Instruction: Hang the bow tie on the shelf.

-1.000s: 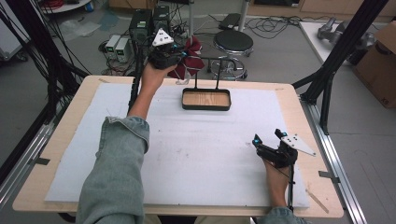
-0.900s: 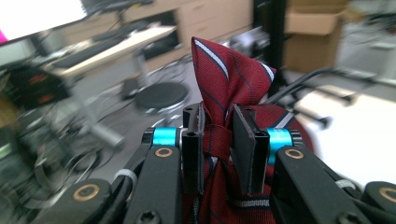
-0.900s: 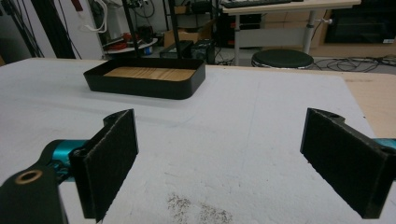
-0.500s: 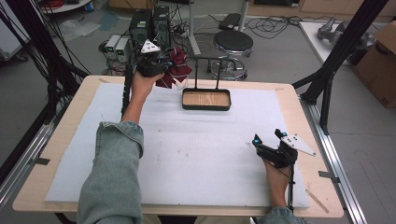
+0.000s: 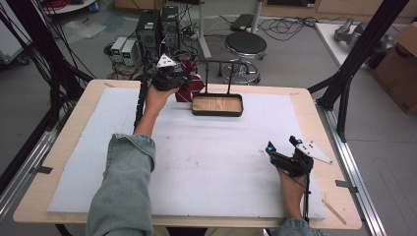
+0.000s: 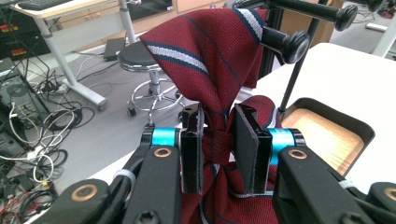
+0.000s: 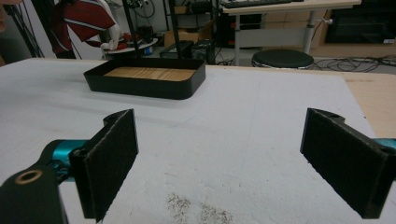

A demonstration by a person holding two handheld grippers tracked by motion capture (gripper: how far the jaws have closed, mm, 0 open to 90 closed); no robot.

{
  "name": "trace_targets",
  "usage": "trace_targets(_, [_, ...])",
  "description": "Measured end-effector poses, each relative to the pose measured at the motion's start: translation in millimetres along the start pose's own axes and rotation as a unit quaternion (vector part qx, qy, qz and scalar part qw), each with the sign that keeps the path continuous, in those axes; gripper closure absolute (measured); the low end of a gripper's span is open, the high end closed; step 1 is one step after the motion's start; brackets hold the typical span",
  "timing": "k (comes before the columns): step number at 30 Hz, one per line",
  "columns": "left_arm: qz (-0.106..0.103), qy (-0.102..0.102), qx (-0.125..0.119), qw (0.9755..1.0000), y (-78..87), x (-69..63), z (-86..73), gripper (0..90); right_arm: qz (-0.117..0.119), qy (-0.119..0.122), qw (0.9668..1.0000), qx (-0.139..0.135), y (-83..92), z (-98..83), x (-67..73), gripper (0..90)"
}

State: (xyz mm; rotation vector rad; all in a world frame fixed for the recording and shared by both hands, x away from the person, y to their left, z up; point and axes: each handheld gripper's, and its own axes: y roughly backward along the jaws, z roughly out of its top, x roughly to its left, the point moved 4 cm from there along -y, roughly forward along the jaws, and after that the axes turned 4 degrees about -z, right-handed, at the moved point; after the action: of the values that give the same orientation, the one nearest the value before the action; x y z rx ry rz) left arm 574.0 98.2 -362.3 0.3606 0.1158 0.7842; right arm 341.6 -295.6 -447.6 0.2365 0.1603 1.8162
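Left claw [image 6: 218, 151] was clenched on the bunched middle of a dark red striped tie [image 6: 212, 60], held at the far left of the desk [image 5: 74, 142], just left of the black wooden-bottomed tray [image 5: 217, 104]. The tie's upper fold draped over a black rack peg [image 6: 285, 44] above the tray. Right claw [image 7: 224, 158] rested near the desk's right edge, jaws wide apart, nothing between them.

Even, soft indoor light; faint shadows, slightly grainy frames, no glare.
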Motion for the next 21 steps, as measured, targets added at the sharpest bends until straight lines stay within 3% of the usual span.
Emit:
trace_targets(2, [0.002, 0.000, -0.002, 1.0000, 0.8, 0.0, 0.7, 69.8, 0.000, 0.000, 1.0000, 0.000, 0.0, 0.0, 0.0, 10.3])
trace_targets(7, [0.010, 0.008, -0.005, 0.9999, 6.2, 2.1, 2.2, 54.1, 0.000, -0.001, 1.0000, 0.000, -0.1, 0.1, 0.1, 10.3])
trace_targets(10, [0.010, 0.012, -0.013, 0.9998, 13.9, 4.1, 3.2, 50.8, 0.000, 0.003, 1.0000, -0.003, -0.4, 0.4, -1.0, 10.3])
trace_targets(16, [0.010, 0.016, -0.037, 0.9991, 43.4, 4.5, 5.9, 44.8, 0.000, 0.001, 1.0000, -0.002, -0.2, 0.4, -0.5, 10.3])
trace_targets(21, [0.005, 0.008, -0.056, 0.9984, 77.7, -2.4, 7.0, 40.6, 0.000, 0.002, 1.0000, -0.003, -0.6, 0.5, -0.7, 10.3])
